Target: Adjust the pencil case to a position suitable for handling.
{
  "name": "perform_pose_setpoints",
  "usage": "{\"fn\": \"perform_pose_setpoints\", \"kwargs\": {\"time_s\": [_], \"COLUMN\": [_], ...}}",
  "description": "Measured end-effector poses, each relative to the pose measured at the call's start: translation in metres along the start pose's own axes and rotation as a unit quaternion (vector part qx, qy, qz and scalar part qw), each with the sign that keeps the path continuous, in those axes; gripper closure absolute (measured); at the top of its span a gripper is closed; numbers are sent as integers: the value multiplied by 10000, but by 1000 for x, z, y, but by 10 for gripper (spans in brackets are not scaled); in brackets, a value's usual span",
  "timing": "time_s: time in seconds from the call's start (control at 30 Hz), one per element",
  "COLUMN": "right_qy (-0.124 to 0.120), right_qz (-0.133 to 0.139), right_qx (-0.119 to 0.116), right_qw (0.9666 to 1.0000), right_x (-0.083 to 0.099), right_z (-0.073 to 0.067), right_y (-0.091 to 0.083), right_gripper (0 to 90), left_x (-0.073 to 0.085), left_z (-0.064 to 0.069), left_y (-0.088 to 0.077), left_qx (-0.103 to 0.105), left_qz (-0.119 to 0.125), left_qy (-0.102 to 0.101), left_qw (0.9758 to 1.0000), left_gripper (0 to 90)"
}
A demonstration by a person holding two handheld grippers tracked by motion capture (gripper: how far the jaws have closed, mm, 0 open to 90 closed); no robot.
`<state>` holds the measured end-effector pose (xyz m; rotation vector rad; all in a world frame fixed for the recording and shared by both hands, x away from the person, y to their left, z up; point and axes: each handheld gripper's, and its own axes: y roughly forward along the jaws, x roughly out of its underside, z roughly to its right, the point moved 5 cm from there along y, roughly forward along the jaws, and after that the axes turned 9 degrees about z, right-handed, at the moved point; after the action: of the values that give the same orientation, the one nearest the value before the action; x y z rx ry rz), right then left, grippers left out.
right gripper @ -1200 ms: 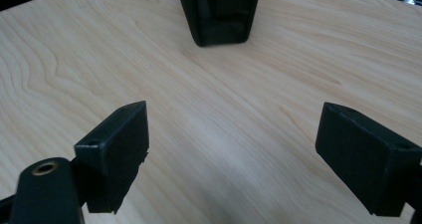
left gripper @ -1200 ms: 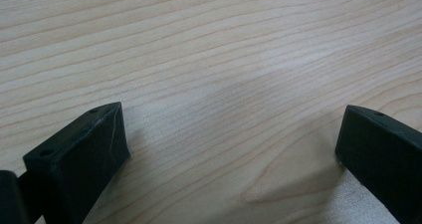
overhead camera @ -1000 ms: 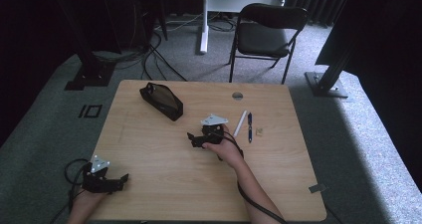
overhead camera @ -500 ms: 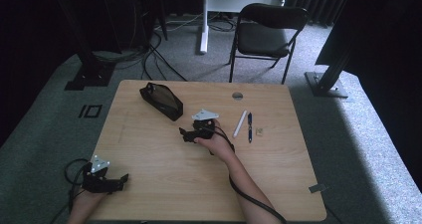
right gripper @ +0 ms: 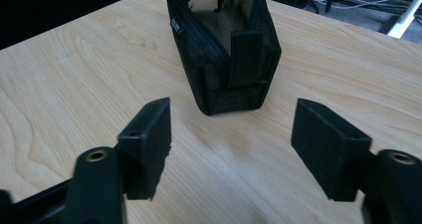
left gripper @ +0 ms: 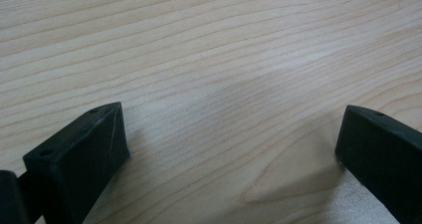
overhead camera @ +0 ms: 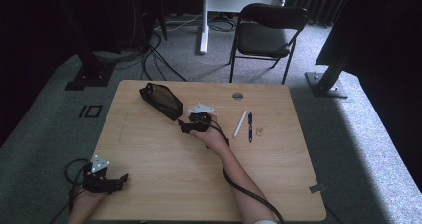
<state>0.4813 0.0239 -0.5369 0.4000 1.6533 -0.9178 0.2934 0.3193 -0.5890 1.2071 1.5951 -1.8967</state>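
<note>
Black mesh pouch (overhead camera: 161, 100) lies on the worktop (overhead camera: 149, 149) toward the far left part, long axis running diagonally, open mouth facing up. In the right gripper view the pouch (right gripper: 224, 50) sits just ahead of my right fingers (right gripper: 149, 134), its near end about centred on the gap between them but still beyond the tips, not between them, not touching. Bare wood shows between fingertips and pouch.

My right gripper (overhead camera: 185, 127) is over the middle of the worktop, just beside the near-right end of the pouch, pointing at it. Its fingers have just been closing in from wide, now partly open, nothing between them, nothing held. My right hand (overhead camera: 211, 137) and forearm come in from the bottom edge, cable trailing along the arm.

My left gripper (overhead camera: 119, 180) rests at the near-left corner of the worktop, well apart from the pouch. In the left gripper view its fingers (left gripper: 84, 149) stand wide apart with only bare wood between them, holding nothing.

To the right of my right hand: a white pen (overhead camera: 240, 123) and a dark blue pen (overhead camera: 250, 127) lying side by side, near but apart, and a small tan bit (overhead camera: 259, 132) just right of them. A round grommet (overhead camera: 237, 95) sits in the worktop near the far edge. A black chair (overhead camera: 266, 35) stands on the carpet beyond.
</note>
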Motion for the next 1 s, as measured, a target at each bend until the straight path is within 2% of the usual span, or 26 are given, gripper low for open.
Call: {"fn": "perform_pose_setpoints", "kwargs": {"time_s": [0.1,0.13,0.53,0.6,0.7,0.8,0.9,1.0], "right_qy": [-11,36,-151,-32,-80,27,274,271], "right_qz": [-21,-22,16,45,34,-21,21,19], "right_qx": [-12,-36,-34,-118,-158,-144,-160,-184], "right_qw": [10000,10000,9999,9999,9998,9999,9995,9995], "right_x": [-4,-6,-17,-18,-19,-18,-19,-20], "right_z": [3,3,10,9,9,10,11,10], "right_y": [5,6,25,27,31,35,38,39], "right_gripper": [426,432,447,474,492,530,553,599], "left_x": [0,0,0,0,0,0,0,0], "left_z": [0,0,0,0,-1,-1,-1,-1], "left_y": [0,0,0,0,0,0,0,0], "left_qx": [0,0,23,23,29,29,29,30], "left_qz": [-1,-1,0,0,1,1,0,1], "left_qy": [0,0,21,22,23,24,25,24], "left_qw": [10000,10000,10000,10000,10000,10000,10000,10000], "left_gripper": [2,2,2,2,2,2,2,2]}}
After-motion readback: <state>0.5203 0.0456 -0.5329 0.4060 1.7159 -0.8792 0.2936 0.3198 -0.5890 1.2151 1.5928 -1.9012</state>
